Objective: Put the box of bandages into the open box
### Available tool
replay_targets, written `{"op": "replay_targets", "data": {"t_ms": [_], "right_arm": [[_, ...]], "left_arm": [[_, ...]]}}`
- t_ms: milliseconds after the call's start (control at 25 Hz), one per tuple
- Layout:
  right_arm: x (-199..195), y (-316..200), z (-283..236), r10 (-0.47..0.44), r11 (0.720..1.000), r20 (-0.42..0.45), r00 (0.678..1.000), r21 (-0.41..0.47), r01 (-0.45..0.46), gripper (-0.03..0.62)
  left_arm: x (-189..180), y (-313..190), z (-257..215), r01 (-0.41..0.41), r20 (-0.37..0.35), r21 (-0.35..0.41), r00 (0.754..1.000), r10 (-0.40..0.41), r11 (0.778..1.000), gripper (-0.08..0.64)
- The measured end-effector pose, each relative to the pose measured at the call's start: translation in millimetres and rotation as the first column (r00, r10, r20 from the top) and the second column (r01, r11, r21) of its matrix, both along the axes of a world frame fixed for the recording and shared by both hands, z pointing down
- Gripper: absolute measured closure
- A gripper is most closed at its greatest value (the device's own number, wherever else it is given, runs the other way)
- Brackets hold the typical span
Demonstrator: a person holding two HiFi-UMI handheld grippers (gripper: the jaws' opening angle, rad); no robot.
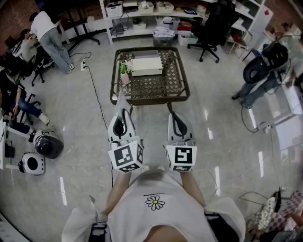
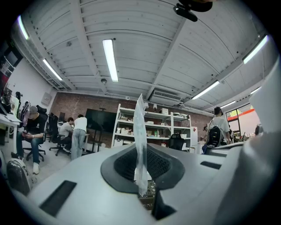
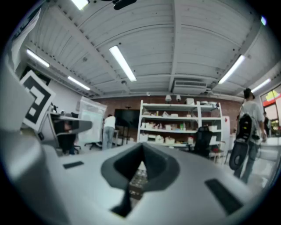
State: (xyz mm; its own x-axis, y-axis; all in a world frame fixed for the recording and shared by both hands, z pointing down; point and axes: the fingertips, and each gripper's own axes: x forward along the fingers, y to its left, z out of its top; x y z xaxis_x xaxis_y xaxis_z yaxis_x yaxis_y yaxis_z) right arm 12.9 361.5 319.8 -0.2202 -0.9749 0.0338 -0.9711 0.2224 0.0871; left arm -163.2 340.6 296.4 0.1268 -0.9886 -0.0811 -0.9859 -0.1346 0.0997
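A low wicker-topped table (image 1: 114, 90) stands ahead of me on the floor. On it lies a white box (image 1: 147, 64), and a small green-and-white item (image 1: 124, 72) stands at the box's left. I cannot tell which of them is the box of bandages. Both grippers hover side by side short of the table's near edge, pointing at it. My left gripper (image 1: 121, 109) (image 2: 140, 151) is shut on a thin clear plastic strip (image 2: 139, 123) that sticks out past its tips. My right gripper (image 1: 171, 116) (image 3: 141, 149) is shut with nothing in it.
A black cable (image 1: 97, 94) runs across the floor left of the table. Two round white devices (image 1: 40, 146) sit at the far left near seated people. An office chair (image 1: 213, 28) and shelves (image 1: 151, 14) stand behind the table. A person with a backpack (image 1: 265, 66) stands at right.
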Motion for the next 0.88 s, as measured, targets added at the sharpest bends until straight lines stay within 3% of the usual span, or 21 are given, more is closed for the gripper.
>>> {"op": "replay_targets", "data": {"t_ms": [440,640,880], "right_arm": [[-5,2,11,-0.023,1.000,0.044,0.999,-0.020,0.024,0.561],[4,1,14,-0.026,0.999,0.108,0.994,-0.025,0.029,0.561],[20,0,20,-0.026,0.999,0.096,0.995,-0.044,0.031,0.561]], "left_arm": [[-1,3,0,-0.005,0.017,0.013,1.000,0.004,1.000,0.515],[6,2,2,-0.008,0.021,0.011,1.000,0.008,1.000,0.515],[18,-2,1,-0.007,-0.004,0.024,1.000,0.007,1.000,0.515]]}}
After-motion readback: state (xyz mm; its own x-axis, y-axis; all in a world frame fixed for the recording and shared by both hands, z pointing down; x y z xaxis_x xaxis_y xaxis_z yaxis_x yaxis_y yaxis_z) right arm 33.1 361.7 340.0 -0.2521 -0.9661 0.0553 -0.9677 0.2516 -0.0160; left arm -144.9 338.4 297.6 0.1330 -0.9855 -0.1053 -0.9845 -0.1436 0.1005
